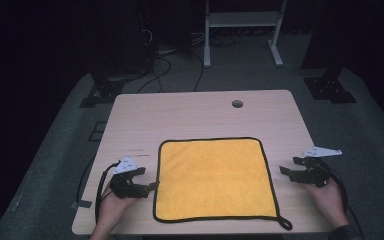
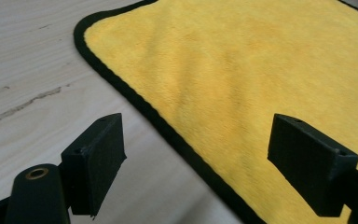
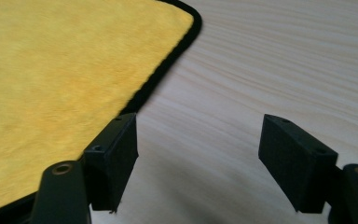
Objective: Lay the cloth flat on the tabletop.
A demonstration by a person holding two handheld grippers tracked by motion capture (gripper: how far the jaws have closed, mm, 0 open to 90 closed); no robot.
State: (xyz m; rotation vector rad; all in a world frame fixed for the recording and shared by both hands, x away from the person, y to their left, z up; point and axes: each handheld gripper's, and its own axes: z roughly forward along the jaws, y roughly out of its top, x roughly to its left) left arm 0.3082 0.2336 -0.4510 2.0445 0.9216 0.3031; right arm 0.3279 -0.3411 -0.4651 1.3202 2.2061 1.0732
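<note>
A yellow cloth with black edging lies flat at lower centre of the high view on the wooden surface; the left gripper sits at its left edge, jaws wide, straddling the border; the right gripper sits just beside its right edge, jaws wide, empty; the cloth appears soft, light and limp, likely to sag; grasp at the bound edge or a corner.

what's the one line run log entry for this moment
cloth: yellow cloth flat on table | left claw: open, at cloth's left edge | right claw: open, beside right edge | held: nothing
</note>
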